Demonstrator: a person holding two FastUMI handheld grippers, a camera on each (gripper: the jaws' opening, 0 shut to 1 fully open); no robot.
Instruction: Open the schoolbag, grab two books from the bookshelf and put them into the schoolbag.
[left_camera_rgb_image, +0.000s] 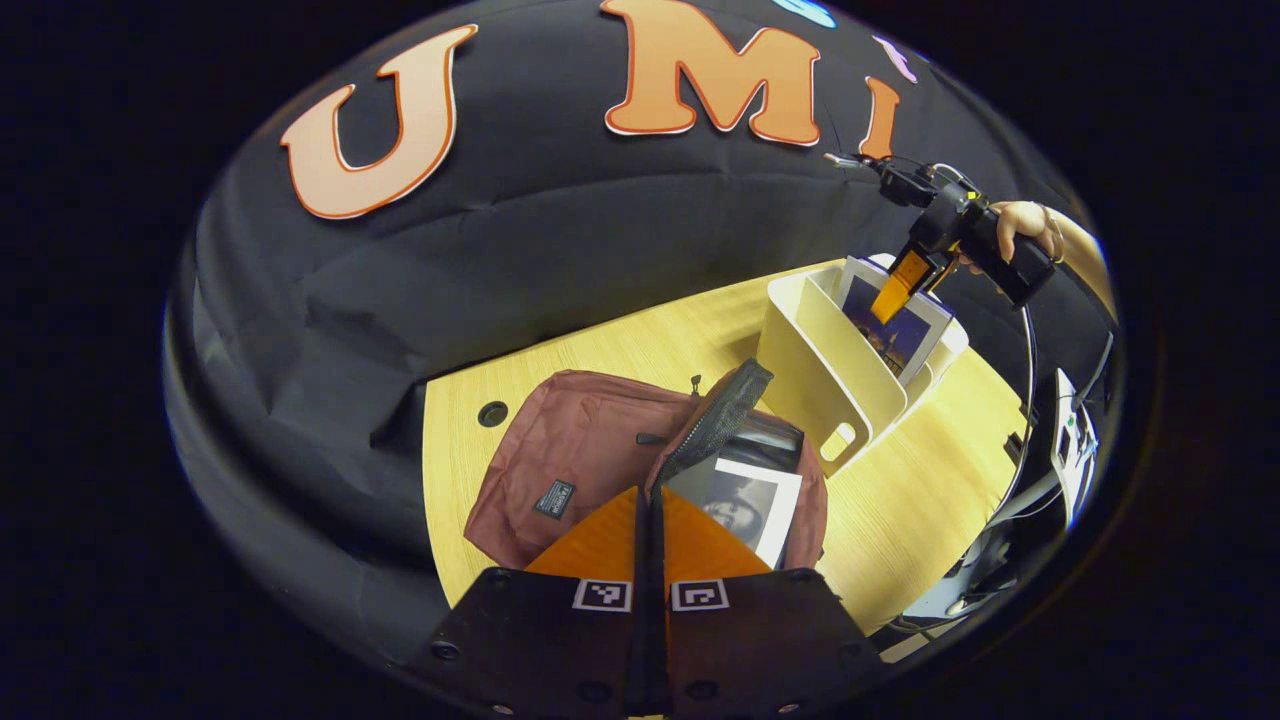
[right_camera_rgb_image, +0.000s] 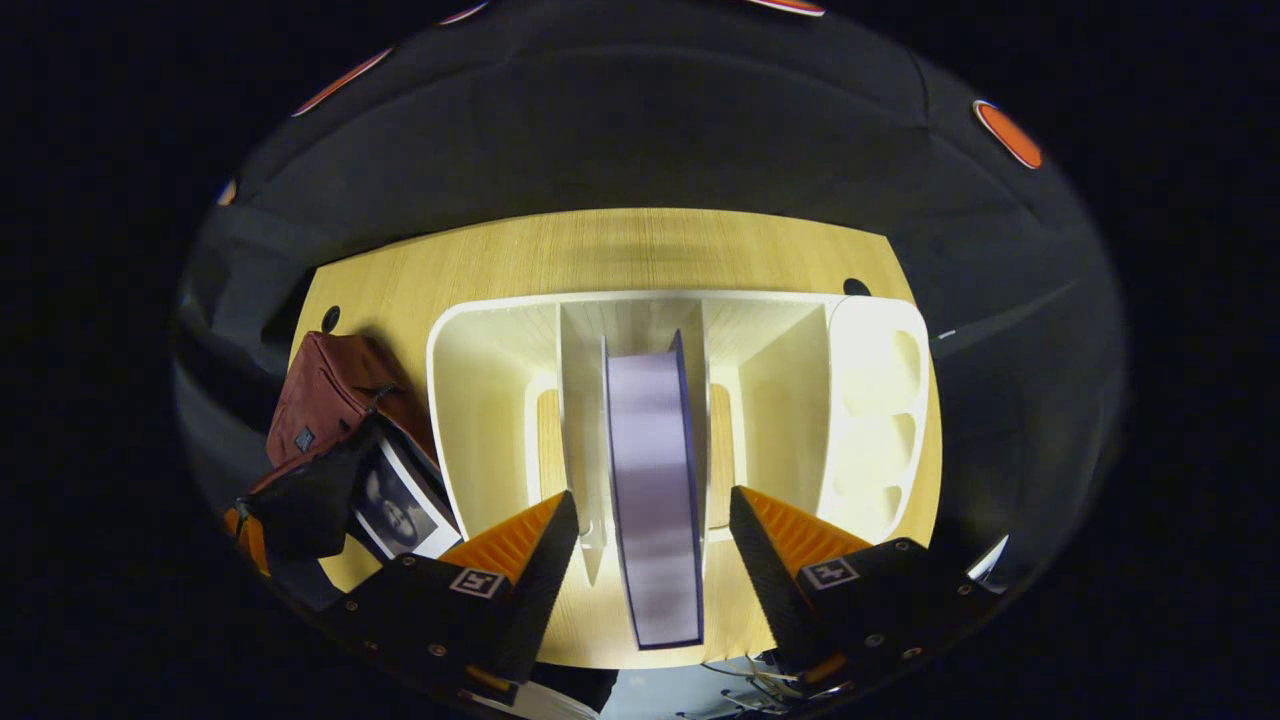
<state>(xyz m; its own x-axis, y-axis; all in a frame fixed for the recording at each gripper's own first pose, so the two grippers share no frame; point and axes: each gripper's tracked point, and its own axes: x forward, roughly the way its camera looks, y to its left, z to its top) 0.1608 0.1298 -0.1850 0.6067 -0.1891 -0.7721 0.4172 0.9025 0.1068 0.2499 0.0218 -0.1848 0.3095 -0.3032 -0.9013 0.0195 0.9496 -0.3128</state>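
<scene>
Fingers of our right gripper stand wide apart astride the book, upright in the shelf's middle slot, not yet touching. We judge it stiff, weighty, slick-covered: pinch both covers near the top edge. Left gripper, closed and empty, hovers over the open bag, one book inside, on the worktop.

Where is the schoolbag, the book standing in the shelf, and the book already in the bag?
schoolbag (left_camera_rgb_image: 570, 440), left gripper view, on its red front panel.
standing book (right_camera_rgb_image: 652, 480), right gripper view, on its page edge.
book in the bag (left_camera_rgb_image: 748, 505), left gripper view, on its cover.
</scene>
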